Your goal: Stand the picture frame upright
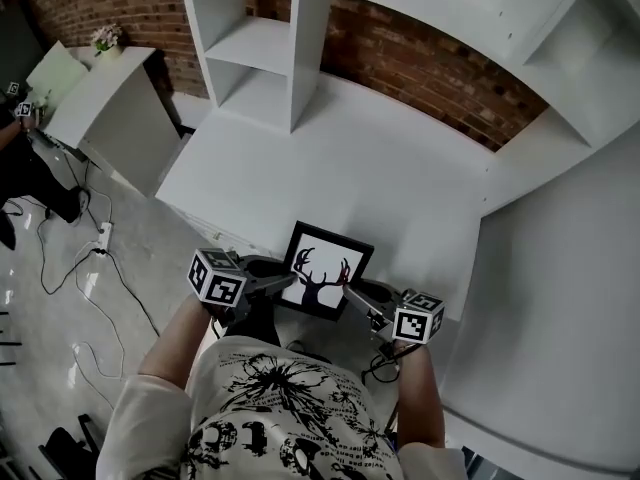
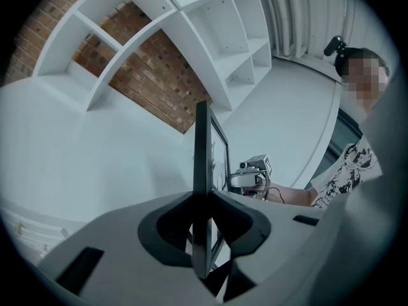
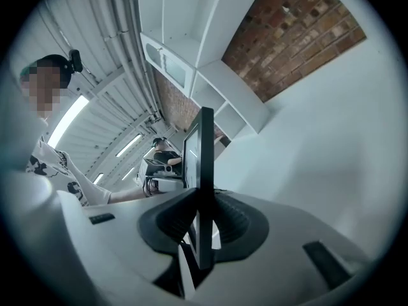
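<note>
The picture frame [image 1: 326,280] hangs between both grippers over the tabletop's [image 1: 330,168] near edge. The left gripper [image 1: 284,282] has its fingers [image 2: 167,227] clamped on the frame's left side, the right gripper [image 1: 348,294] on its right side. Neither hand's closer, so the bottom edge probably goes down first.

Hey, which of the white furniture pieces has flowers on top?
The low cabinet at the far left, beside the desk: a small flower pot sits on it. The shelf units show none.

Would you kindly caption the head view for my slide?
Left gripper and right gripper clamp the picture frame at a white desk.
</note>
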Available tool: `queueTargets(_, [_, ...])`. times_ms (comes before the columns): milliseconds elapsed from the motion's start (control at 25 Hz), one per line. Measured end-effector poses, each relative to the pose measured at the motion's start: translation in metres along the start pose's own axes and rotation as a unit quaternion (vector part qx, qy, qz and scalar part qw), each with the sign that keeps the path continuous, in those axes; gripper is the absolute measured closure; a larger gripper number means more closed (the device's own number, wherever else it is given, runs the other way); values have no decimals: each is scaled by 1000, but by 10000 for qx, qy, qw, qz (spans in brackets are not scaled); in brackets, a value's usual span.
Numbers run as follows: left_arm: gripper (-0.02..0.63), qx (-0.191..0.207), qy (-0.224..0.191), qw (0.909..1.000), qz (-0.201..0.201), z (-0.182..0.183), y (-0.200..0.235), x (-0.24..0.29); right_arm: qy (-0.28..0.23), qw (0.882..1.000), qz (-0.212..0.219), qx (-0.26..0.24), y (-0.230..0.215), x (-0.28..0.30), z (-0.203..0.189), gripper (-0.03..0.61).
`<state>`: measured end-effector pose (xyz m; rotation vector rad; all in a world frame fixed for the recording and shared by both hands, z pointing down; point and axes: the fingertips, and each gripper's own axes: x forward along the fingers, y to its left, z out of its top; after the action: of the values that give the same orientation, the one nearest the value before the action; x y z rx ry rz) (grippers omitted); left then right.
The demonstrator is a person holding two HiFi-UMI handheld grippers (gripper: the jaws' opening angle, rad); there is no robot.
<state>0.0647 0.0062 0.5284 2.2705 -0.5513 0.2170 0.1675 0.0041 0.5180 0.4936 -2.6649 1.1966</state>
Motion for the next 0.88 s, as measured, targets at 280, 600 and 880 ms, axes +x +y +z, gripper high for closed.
queueTargets(280, [518,427,-155,9989,138,60,81,-39,7,9993,-150,-342,-25,86,61,492])
queueTargets(600, [517,759,-78,9971,23,124,139,-99,-223,9967,-578,-515,-13,166,124,492])
queueTargets(880, [503,1461,34,9891,191,159,173,-121,-368,9882,-1188,-891,-10,204,159,492])
